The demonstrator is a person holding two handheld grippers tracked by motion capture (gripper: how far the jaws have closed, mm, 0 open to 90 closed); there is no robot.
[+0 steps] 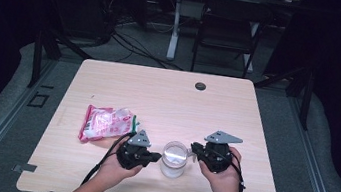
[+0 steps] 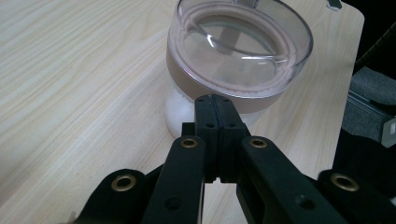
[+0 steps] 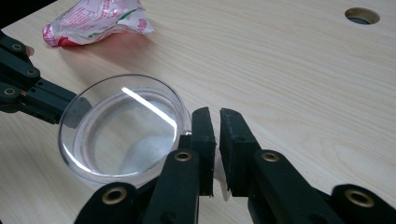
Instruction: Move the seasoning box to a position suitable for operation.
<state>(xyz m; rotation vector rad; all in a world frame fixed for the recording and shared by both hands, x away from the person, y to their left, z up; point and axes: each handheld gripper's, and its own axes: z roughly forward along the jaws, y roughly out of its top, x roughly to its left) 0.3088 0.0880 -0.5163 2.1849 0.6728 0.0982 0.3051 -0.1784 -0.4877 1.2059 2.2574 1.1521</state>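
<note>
A clear jar with a see-through lid stands near the table's front edge, between my two grippers. In the left gripper view the jar has a brownish band under its lid and white contents low down. My left gripper is shut with nothing between its jaws, and its tips rest against the jar's side just under the lid. From the other side, my right gripper holds its jaws nearly together on a thin whitish tab at the jar's edge. Both grippers, left and right, point inward at the jar.
A red and white snack bag lies left of the jar, with a green stick beside it. The wooden table has a round cable hole near its far edge. A chair stands beyond the table.
</note>
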